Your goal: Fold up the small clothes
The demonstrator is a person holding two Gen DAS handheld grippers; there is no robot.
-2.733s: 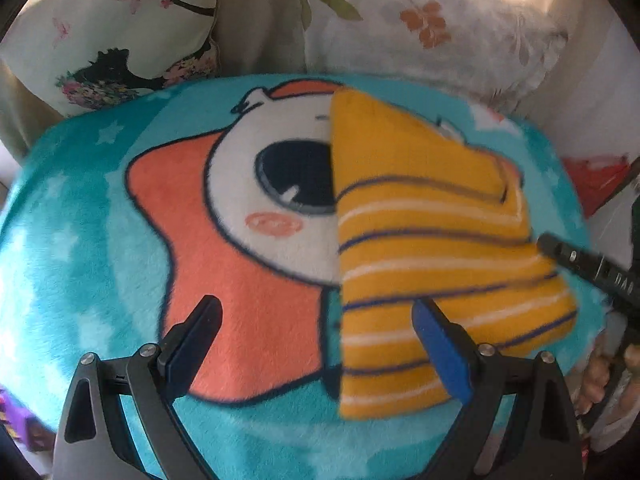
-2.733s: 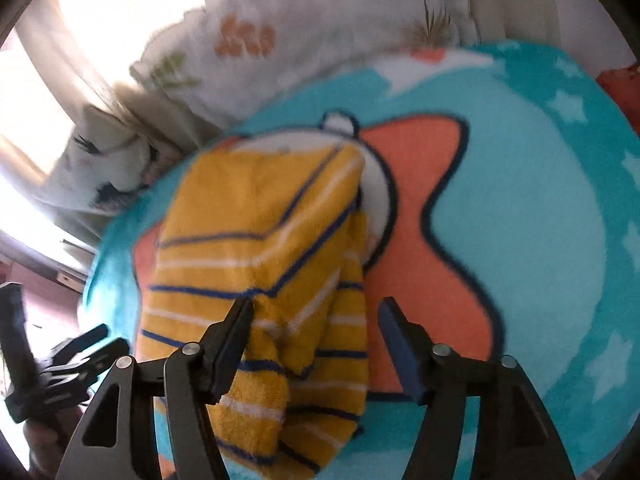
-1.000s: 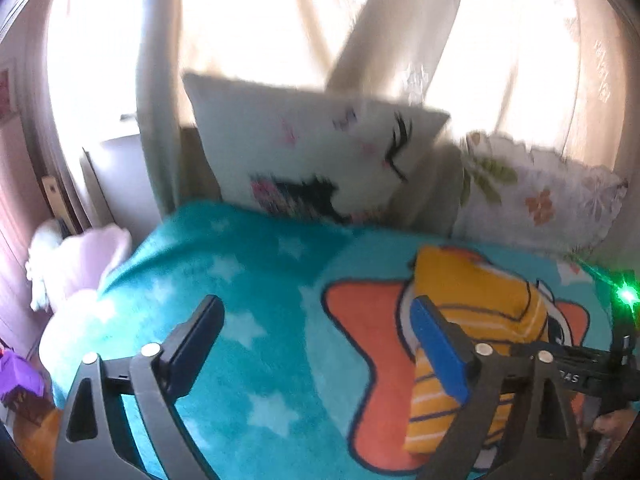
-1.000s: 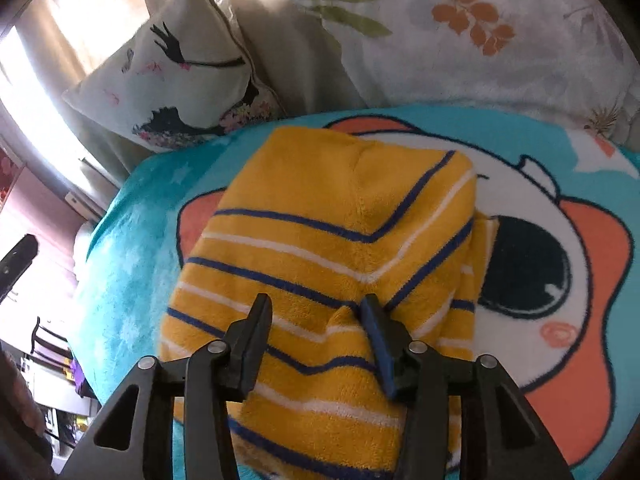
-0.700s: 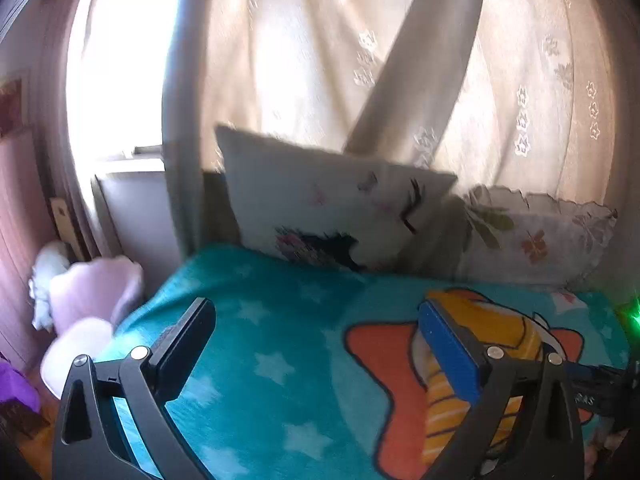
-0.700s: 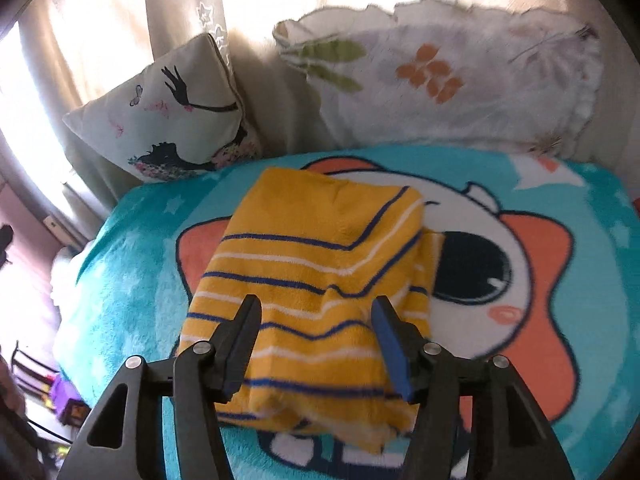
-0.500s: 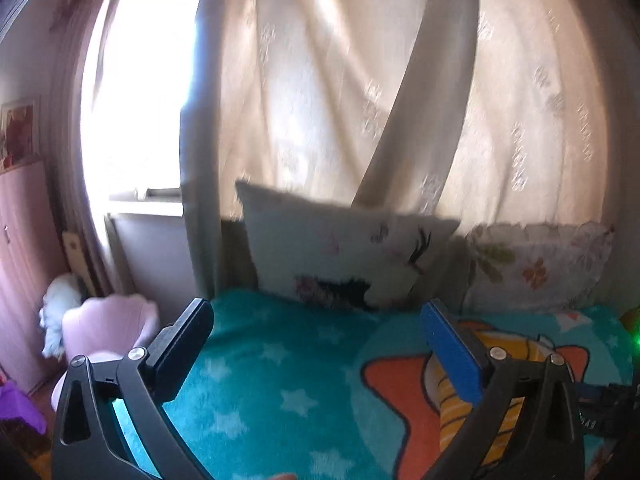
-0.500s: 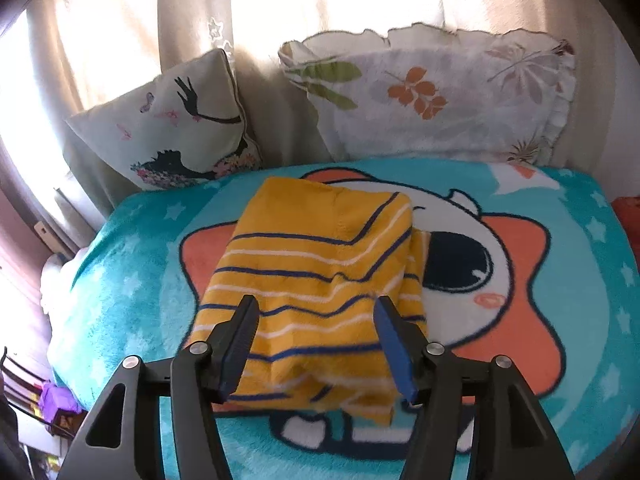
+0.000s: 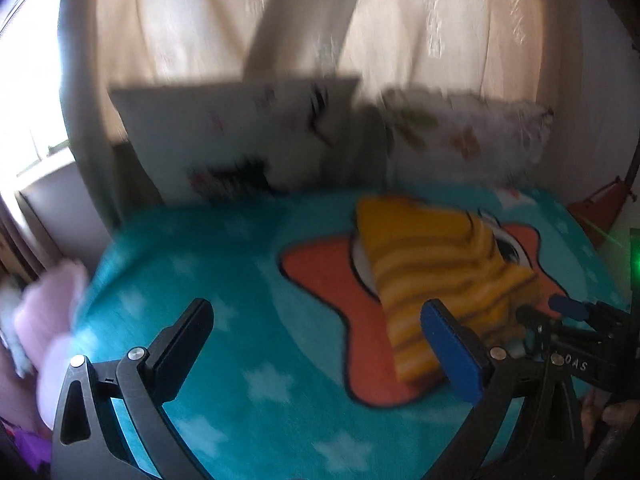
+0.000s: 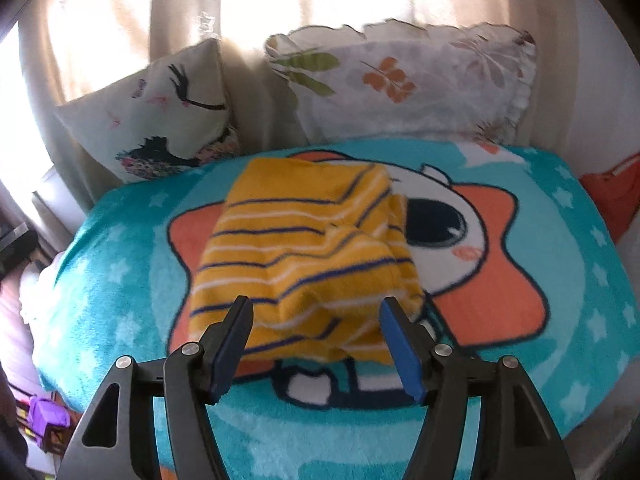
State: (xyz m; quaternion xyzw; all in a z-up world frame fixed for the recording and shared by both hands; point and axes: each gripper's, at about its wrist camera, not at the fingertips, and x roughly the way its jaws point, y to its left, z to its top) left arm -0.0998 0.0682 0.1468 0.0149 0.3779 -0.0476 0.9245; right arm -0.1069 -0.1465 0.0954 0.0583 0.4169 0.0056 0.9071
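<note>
One small garment (image 10: 304,256), yellow fleece with thin navy and white stripes, lies folded into a thick, lumpy bundle on the teal cartoon blanket (image 10: 580,320), over the orange star print and just before two pillows. The right gripper (image 10: 316,340) hangs over its near edge, jaws opening, pads clear of the cloth. The left gripper (image 9: 316,344) is spread wide, holding nothing.

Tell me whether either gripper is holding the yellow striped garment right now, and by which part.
Neither. The folded yellow striped fleece garment lies free on the teal cartoon blanket; the right gripper is opening above its near edge, the left gripper open and empty.
</note>
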